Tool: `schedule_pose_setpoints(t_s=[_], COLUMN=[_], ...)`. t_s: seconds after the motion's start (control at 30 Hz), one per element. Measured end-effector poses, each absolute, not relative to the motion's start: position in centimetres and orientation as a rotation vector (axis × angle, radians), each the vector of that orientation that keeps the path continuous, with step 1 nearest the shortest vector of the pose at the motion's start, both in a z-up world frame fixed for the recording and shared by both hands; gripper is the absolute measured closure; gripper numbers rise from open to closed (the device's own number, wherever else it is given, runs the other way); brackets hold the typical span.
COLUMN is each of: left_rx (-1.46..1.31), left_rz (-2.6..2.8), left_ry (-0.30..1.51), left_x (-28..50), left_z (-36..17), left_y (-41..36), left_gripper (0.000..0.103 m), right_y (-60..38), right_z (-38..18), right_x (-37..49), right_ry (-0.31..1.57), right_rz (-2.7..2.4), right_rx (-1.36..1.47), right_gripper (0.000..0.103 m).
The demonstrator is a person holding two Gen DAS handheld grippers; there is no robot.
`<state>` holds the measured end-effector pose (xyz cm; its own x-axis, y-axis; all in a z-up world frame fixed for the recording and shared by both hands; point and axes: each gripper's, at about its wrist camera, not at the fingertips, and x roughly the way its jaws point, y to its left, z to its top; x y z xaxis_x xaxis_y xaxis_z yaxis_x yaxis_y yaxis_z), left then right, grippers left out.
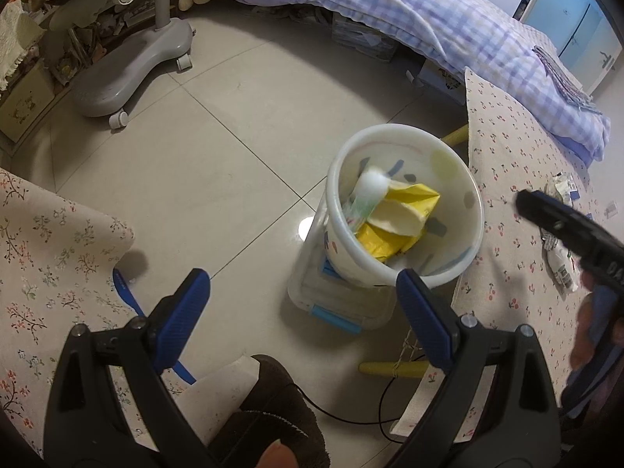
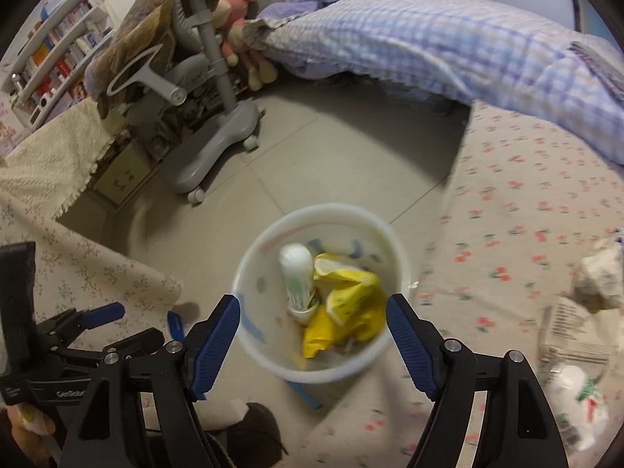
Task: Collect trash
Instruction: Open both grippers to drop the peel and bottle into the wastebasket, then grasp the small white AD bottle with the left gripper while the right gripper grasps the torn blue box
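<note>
Trash fills part of a white bin (image 1: pixel 405 206) standing on a clear plastic box (image 1: pixel 335 296) on the tiled floor (image 1: pixel 218 163), just beside a table draped in a cherry-print cloth (image 1: pixel 507 202). Inside the bin lie a crumpled yellow wrapper (image 2: pixel 343 312), its pale inner side showing in places, and a white-and-green tube-like packet (image 2: pixel 298 277) leaning upright against the wall. The bin is translucent, with faint coloured marks on its side. More trash sits on the cloth: crumpled white paper (image 2: pixel 600 273) and a printed white wrapper (image 2: pixel 581 397), both blurred. The left gripper (image 1: pixel 304 292) hangs over the floor near the bin, its blue-padded jaws wide apart and holding nothing. The right gripper (image 2: pixel 312 316) hovers above the bin, jaws likewise spread and empty.
</note>
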<state>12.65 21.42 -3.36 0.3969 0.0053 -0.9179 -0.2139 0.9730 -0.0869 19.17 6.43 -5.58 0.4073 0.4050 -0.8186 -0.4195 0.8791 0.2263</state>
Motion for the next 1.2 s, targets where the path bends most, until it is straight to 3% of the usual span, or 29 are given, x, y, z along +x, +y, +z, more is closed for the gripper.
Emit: schedule_pose_setpoints(t_s=[0.6,0.87,1.2], left_rx=[-0.113,-0.144,-0.12], left_rz=[0.0,-0.075,-0.162], left_ry=[1.16,1.17,1.212], left_x=[14.7,15.7,16.6], left_z=[-2.0,-1.5,-2.3], left_y=[11.4,6.0,-1.3], left_gripper=[0.007,0.007,0.007], right_y=[-12.8,-21.1,-27.9], right_z=[0.1,-0.5,-2.3], right_x=[14.9,13.3,10.8], right_ry=[0.945,0.973,1.003], right_rz=[0.211,0.099,-0.011], right_rx=[-0.009,0.126,0.079], right_gripper=[0.02,0.019,0.019])
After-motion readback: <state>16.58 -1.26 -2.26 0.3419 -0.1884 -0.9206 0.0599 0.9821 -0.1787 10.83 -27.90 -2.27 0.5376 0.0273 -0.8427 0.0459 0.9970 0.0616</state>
